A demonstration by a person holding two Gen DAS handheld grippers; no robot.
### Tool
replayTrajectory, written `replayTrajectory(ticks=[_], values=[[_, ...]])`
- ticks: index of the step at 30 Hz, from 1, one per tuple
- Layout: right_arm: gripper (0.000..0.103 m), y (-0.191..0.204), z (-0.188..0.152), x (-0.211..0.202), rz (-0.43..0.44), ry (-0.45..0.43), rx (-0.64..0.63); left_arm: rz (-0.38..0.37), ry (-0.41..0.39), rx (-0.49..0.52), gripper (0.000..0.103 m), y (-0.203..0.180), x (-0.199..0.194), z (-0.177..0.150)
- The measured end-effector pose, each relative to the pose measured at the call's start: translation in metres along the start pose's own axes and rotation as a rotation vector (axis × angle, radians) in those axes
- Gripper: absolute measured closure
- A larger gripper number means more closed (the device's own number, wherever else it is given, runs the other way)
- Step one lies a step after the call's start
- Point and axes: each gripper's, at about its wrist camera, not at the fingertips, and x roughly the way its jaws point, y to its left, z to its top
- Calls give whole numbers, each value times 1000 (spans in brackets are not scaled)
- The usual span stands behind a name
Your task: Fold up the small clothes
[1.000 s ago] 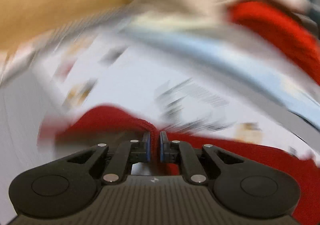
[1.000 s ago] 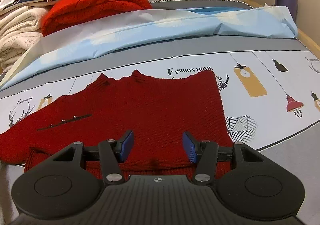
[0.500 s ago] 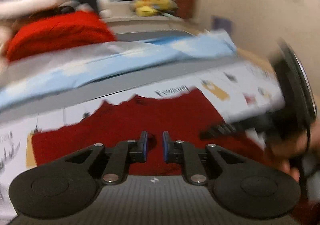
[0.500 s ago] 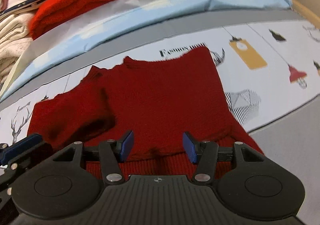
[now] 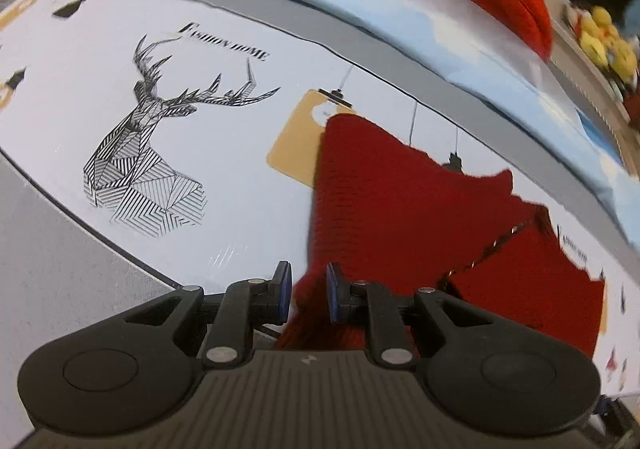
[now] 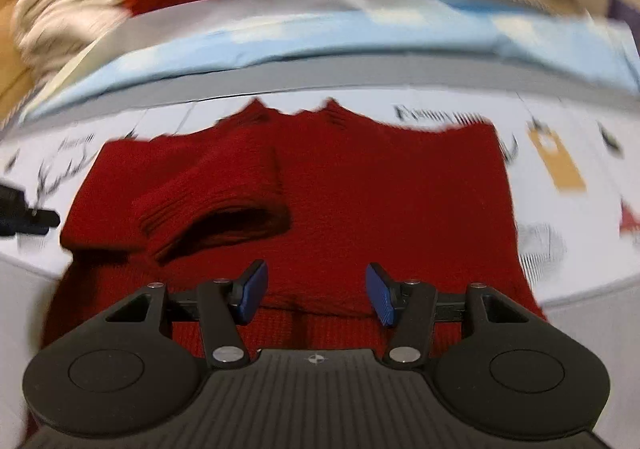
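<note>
Sweater (image 6: 384, 201) hem's between my nearly closed left gripper (image 5: 307, 291), right gripper (image 6: 316, 291) wide open, so I'd pinch firmly before folding.

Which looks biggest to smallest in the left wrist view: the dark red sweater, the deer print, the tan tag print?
1. dark red sweater, though it lies nearest the camera
2. deer print
3. tan tag print, partly covered by the sweater, so its true extent is unsure
</note>
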Motion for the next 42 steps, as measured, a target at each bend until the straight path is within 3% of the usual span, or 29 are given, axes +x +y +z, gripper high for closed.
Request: replayTrajectory(ticks=[6, 11, 12, 13, 14, 16, 17, 19, 21, 24, 27, 29, 35, 36, 38, 40, 41, 42], values=[[47, 53, -5, 25, -77, -113, -378, -28, -22, -27, 77, -6, -4, 11], [50, 96, -7, 66, -214, -134, -757, -44, 0, -36, 77, -8, -1, 12], [56, 101, -9, 70, -215, -143, -820, -48, 1, -34, 77, -8, 0, 13], [76, 104, -10, 73, -217, -152, -876, -51, 1, -30, 77, -9, -1, 13], [78, 104, -7, 72, -205, -167, -902, -53, 1, -26, 77, -9, -1, 13], [85, 91, 11, 59, -154, -197, -783, -59, 3, -12, 77, -10, -1, 13], [86, 73, 26, 48, -112, -194, -615, -63, 5, 1, 77, -10, -1, 13], [91, 14, 46, 24, -46, -182, -140, -65, 6, 28, 77, -13, -1, 12], [91, -46, 37, 5, -8, -181, 234, -62, 7, 59, 77, -17, -1, 9], [82, -105, 6, 1, 15, -158, 522, -54, 11, 88, 77, -22, 2, 4], [82, -133, -19, 24, 6, -70, 616, -47, 22, 115, 77, -26, 6, -2], [81, -145, -23, 40, 56, -27, 715, -36, 25, 127, 77, -27, 8, -4], [84, -155, -22, 50, 82, -53, 792, -18, 43, 124, 77, -23, 17, -5], [103, -157, -20, 50, 84, -53, 811, -18, 51, 115, 77, -22, 20, -5], [103, -154, -14, 39, 71, -108, 779, -10, 53, 100, 77, -20, 22, -6], [103, -150, -9, 17, 56, -221, 708, -2, 44, 110, 77, -21, 21, -7], [103, -151, -8, 13, 51, -243, 694, 2, 40, 115, 77, -22, 20, -7], [103, -157, -9, 16, 26, -209, 713, 4, 38, 116, 77, -22, 20, -8]])
